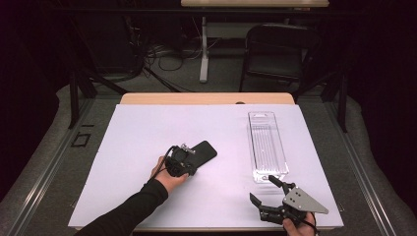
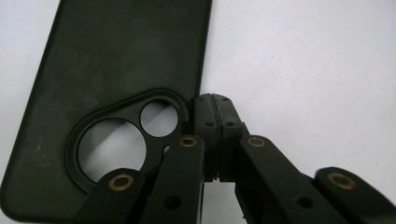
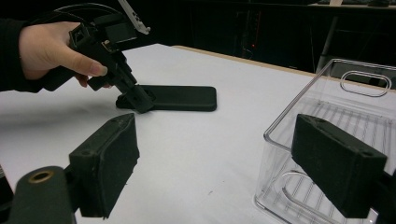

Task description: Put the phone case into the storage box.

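A black phone case (image 1: 204,151) lies flat on the white table cover, back up, its camera cutout (image 2: 112,147) close to my left gripper. My left gripper (image 2: 212,100) is shut with nothing between its pads. Its tips rest on the table against the case's long edge beside the cutout. The right gripper view shows the left gripper (image 3: 140,101) tilted down, touching the case (image 3: 182,98) at its near end. My right gripper (image 1: 268,191) stands open and empty near the table's front edge, just short of the clear tray (image 1: 267,146).
The clear plastic tray (image 3: 336,93) is long and empty, with a ribbed floor and handle slots. It lies at the right of the white cover (image 1: 147,128). Behind the table stand a black chair (image 1: 275,54) and cables on the floor.
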`<action>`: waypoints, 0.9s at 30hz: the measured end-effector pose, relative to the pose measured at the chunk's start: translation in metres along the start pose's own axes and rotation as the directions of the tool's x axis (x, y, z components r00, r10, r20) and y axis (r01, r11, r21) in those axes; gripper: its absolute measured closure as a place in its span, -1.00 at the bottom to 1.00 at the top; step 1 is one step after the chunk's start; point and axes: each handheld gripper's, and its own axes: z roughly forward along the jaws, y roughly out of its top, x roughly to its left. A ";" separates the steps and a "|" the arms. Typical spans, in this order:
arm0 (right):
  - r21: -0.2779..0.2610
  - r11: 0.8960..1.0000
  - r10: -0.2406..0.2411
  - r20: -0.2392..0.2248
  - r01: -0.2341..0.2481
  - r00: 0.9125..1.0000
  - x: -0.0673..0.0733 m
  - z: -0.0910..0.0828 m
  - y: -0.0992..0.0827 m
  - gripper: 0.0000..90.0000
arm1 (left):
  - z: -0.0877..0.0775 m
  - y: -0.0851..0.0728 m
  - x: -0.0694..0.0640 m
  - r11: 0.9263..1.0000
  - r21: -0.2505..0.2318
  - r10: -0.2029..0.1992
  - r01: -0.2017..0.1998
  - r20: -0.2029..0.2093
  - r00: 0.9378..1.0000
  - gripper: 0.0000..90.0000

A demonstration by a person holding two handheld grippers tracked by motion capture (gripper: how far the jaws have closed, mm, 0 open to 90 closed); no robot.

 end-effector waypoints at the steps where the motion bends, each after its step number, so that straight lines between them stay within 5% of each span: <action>1: 0.000 1.000 0.000 0.000 0.000 1.000 0.000 0.000 0.000 -0.68 | 0.000 0.000 0.000 1.000 0.000 0.000 0.000 0.000 1.000 1.00; 13: 0.001 1.000 -0.001 0.000 0.001 1.000 0.000 0.000 0.000 -0.68 | -0.007 -0.004 0.002 1.000 -0.012 -0.005 0.005 0.006 1.000 0.97; 27: 0.002 1.000 -0.003 -0.002 0.003 1.000 0.001 0.001 0.000 -0.68 | -0.037 0.000 0.008 0.998 -0.067 -0.009 0.009 0.002 1.000 0.74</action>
